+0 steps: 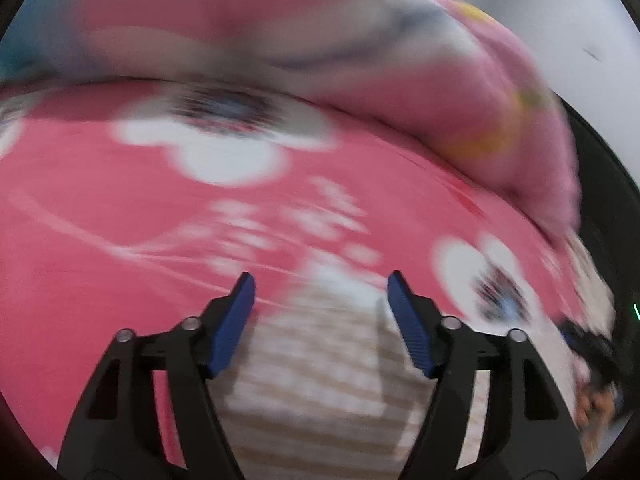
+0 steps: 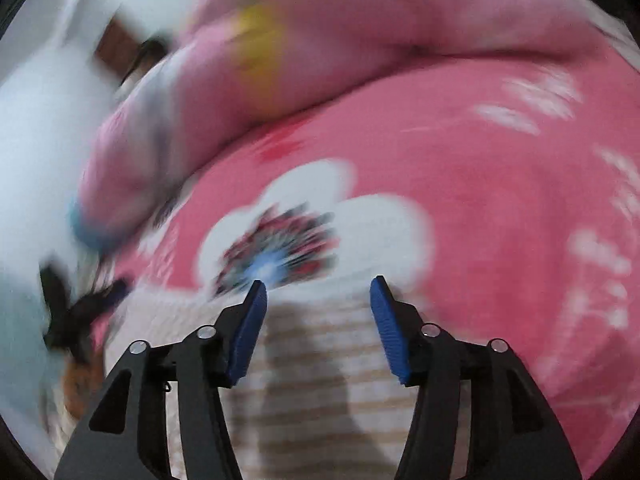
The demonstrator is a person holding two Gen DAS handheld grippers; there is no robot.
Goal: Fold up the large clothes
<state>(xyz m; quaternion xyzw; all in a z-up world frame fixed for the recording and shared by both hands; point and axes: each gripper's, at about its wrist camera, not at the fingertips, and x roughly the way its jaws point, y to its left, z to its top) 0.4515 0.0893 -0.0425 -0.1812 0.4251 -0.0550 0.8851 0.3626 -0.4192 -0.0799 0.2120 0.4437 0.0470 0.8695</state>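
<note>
Blurred beige-and-white striped garment lying flat on a pink bedsheet printed with white flowers, beneath and between the spread, empty jaws of left gripper and right gripper, pale pink quilt bunched beyond.

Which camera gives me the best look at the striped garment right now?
The right wrist view: the striped garment fills the space between and beyond the open jaws, though blurred. The left wrist view shows the same cloth, equally blurred, with a fold edge visible.
</note>
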